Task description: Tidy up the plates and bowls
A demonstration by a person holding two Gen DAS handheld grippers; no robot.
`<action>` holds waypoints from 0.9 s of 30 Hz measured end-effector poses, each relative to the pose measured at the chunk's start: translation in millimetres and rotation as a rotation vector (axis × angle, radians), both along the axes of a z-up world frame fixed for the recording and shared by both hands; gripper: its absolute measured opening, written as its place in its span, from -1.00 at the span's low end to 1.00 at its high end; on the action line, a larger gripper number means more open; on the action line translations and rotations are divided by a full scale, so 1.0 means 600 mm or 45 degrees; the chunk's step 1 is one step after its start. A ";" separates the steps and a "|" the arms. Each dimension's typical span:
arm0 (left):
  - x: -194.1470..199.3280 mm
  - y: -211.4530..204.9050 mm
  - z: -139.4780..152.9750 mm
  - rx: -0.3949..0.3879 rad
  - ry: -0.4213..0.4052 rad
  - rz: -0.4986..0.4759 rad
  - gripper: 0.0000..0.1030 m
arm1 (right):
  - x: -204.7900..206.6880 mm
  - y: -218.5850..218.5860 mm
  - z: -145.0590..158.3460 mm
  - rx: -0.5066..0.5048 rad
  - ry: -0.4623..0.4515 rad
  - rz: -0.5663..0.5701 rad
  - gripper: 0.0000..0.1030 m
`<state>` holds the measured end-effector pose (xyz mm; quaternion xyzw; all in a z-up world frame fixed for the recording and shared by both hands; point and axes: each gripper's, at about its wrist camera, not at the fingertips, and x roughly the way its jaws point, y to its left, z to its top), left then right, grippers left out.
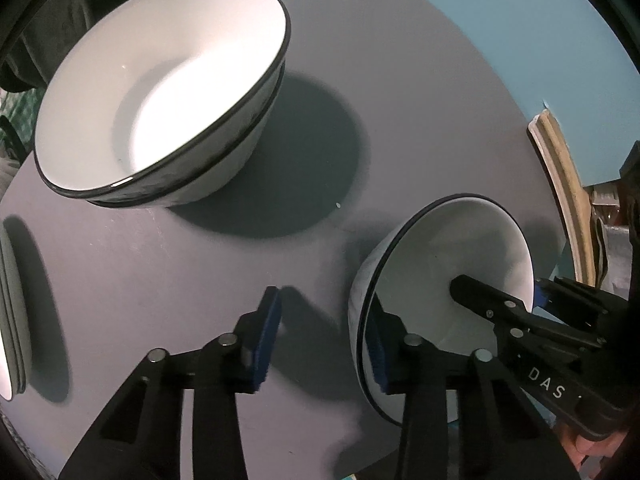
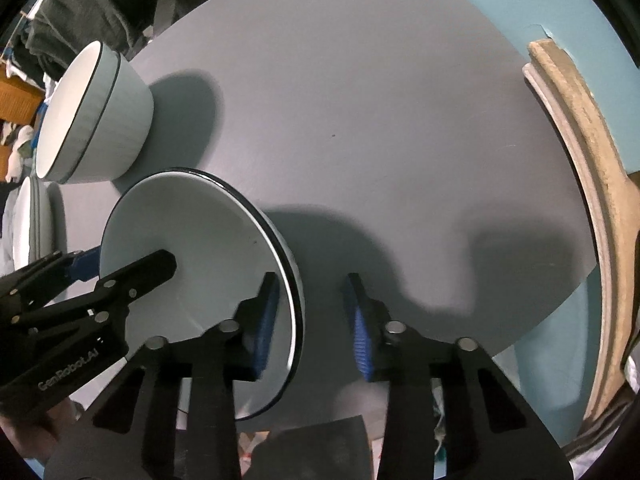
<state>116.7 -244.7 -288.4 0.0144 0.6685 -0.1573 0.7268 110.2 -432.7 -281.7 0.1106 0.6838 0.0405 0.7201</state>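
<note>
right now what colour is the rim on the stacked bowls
Black, a thin line on white stacked bowls; the left wrist view shows it best.

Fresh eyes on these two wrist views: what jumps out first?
The single white bowl with a black rim, near the table's front edge, has both grippers straddling its rim: the right gripper and the left gripper are both open around it. Behind it on the round grey table stands a stack of two matching white bowls, with a stack of white plates at the far left.
</note>
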 end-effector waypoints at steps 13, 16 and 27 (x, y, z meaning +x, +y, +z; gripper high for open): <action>-0.006 -0.040 -0.003 -0.024 0.054 -0.066 -0.84 | 0.009 0.018 0.008 0.035 -0.007 0.022 -0.78; -0.011 -0.041 -0.006 -0.022 0.055 -0.061 -0.84 | 0.012 0.023 0.009 0.036 -0.007 0.012 -0.79; -0.039 -0.036 0.000 -0.014 0.070 -0.020 -0.86 | 0.029 0.024 0.024 0.003 0.007 0.027 -0.83</action>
